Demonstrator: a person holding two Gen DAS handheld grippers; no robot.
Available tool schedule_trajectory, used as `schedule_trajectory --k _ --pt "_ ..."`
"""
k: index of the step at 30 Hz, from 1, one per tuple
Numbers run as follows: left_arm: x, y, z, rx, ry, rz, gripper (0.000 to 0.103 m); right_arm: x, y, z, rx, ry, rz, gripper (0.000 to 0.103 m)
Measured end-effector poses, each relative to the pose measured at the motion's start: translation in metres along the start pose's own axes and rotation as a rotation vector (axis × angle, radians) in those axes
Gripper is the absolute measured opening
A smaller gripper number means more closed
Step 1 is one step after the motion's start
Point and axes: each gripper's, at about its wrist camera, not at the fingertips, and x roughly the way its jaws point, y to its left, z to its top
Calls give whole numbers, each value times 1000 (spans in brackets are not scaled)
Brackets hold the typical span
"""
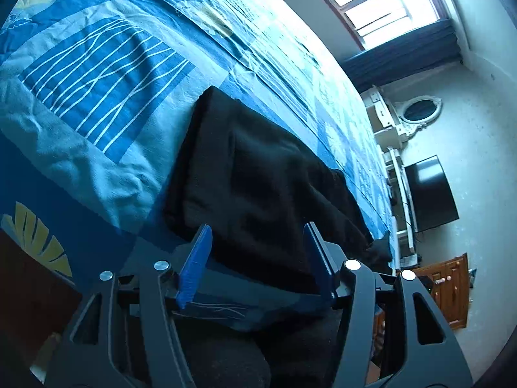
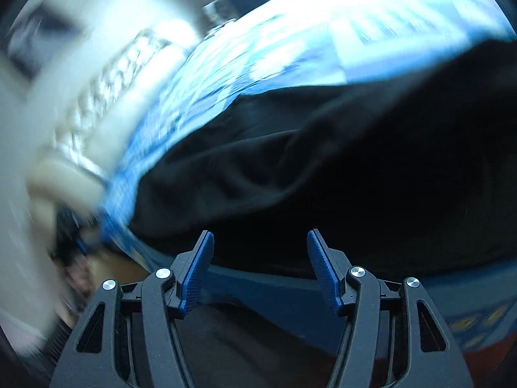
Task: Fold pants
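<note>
Pants point(image 1: 258, 174), black and already doubled into a long dark slab, lie on the bed point(image 1: 97, 148) straight ahead of my left gripper point(image 1: 257, 252), running away from its fingers toward the far side of the blue patterned cover. From my left camera the near end of the cloth sits just beyond and between the two blue pads, which stand spread wide with nothing pinched.

My right gripper point(image 2: 260, 258) is in the same state: fingers apart, empty, hanging just short of the rumpled black fabric point(image 2: 323, 161) that fills the space ahead of them. That view is heavily smeared, so I cannot tell which edge of the garment I am facing there. A pale blurred shape off to the left of the right fingers I cannot identify.

My reading is that I am between folds: one fold looks done, and both grippers are lined up to take hold for another. The right end looks looser and more wrinkled than the flat stretch ahead of the left fingers.

The next move calls for bringing each pair of fingers down over a near edge, catching all layers together, not just the top one, then closing and carrying both ends evenly so the stack does not skew. I would wait for the right view to settle first.
</note>
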Motion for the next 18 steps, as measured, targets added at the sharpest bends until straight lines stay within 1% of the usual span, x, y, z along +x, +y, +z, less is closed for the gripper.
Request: schedule_trajectory --k 2,5,8,15,18 --pt "4 -2 -4 -32 -1 20 57 -1 -9 1 81 -11 32 60" --pt "5 -5 -10 -47 2 47 57 -3 -15 1 103 -20 19 60" --pt "11 -10 -13 -56 10 61 57 2 -18 3 138 -23 35 60" --pt "25 -8 -15 -100 3 103 57 1 -19 -1 141 -29 38 61" --pt "28 -5 -13 -128 -4 107 57 0 -22 -1 142 -31 42 61"
